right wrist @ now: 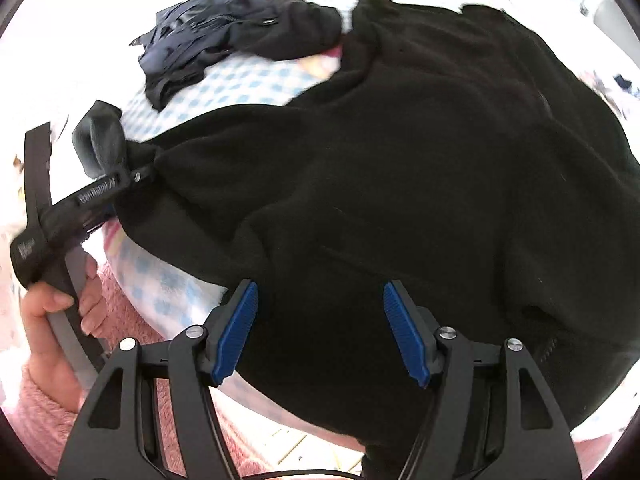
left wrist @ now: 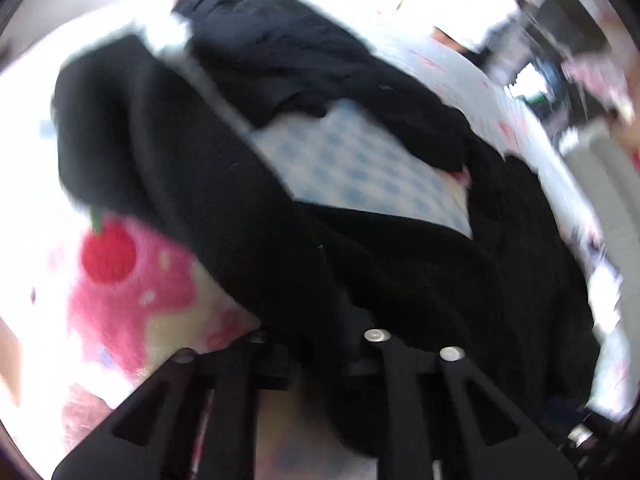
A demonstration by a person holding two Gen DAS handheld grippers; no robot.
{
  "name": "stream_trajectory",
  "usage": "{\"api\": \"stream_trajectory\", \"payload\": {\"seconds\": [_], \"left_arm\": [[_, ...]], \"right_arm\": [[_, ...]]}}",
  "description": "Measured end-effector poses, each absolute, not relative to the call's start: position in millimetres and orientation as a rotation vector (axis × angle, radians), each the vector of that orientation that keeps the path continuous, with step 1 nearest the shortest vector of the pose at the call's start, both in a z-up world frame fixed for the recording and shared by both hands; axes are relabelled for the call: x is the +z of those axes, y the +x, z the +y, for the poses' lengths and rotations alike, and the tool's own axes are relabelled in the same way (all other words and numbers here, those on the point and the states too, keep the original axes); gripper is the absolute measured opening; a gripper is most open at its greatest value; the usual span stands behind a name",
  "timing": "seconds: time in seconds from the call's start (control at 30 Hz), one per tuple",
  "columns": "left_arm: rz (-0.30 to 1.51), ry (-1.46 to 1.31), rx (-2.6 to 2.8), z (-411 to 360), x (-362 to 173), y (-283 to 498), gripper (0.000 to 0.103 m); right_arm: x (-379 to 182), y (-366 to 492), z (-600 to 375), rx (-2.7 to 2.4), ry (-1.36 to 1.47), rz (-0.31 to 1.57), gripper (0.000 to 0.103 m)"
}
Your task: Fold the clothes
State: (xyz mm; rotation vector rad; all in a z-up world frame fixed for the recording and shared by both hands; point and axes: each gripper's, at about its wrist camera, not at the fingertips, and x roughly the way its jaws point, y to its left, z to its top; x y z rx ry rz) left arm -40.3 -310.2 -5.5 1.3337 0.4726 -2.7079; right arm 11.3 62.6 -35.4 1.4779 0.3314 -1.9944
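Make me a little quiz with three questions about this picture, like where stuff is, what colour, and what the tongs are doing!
1. Where does the big black fleece lie?
A. on a blue-and-white checked blanket
B. on a wooden floor
C. inside a basket

2. What colour are the pads on the right tongs?
A. red
B. blue
C. yellow

3. What are the left tongs doing?
A. hanging wide open in the air
B. lying on the bed
C. shut on an edge of the fleece

Answers:
1 A, the checked blanket shows on both sides from under the fleece.
2 B, both ribbed pads are bright blue.
3 C, the right wrist view shows fleece bunched at their closed tip.
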Motion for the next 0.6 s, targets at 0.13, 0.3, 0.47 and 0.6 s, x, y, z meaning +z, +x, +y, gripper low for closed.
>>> {"api": "stream_trajectory", "payload": {"seconds": [0.13,0.3,0.47,0.6], "left_arm": [[0.287,1.225,-2.94,-241,47,-49,0.009],[0.134,1.232,-3.303,-110,88,-65,0.01],[-0.303,1.681,-3.374,25,28,-48,0.014],[-0.484,1.889,-3.263,62,-18,-30,0.038]], "right_arm": [[-19,7,93,-2.059,1.444,0.258,0.067],[15,-3,151,-2.278,1.289,0.166,0.067],[12,-20,226,-2.449,1.341,0.085,0.067],[5,-24,273,-2.528,1.382,0.096,0.067]]}}
